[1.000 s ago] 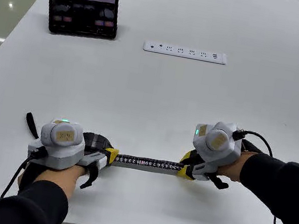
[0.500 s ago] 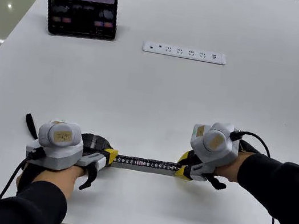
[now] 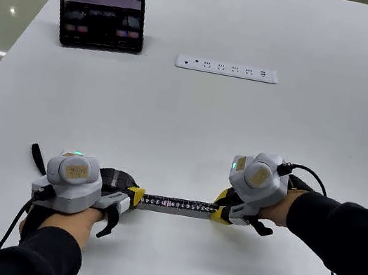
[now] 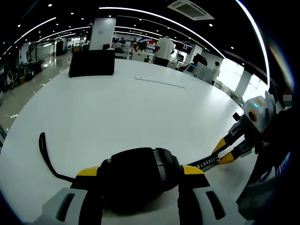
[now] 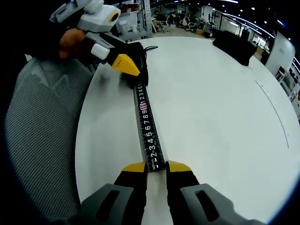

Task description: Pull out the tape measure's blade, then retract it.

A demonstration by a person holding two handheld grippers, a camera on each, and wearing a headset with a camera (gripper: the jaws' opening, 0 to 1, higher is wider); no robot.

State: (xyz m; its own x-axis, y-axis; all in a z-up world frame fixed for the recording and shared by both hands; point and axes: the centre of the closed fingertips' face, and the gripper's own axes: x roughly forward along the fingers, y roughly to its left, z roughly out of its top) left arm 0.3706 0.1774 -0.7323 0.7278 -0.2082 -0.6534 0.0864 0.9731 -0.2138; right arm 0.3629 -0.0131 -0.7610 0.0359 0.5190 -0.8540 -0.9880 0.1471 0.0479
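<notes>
Head view: the left gripper (image 3: 127,194) clamps the tape measure (image 3: 114,179) on the table (image 3: 193,125). Its blade (image 3: 176,204) runs rightward to the right gripper (image 3: 219,212). The blade is out, I judge, and retracting is left. The right gripper view shows the tip pinched between closed jaws, hidden from above.

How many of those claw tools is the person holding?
2. The left claw clamps the tape measure case near the table's front edge; the right claw pinches the blade at its tip.
</notes>
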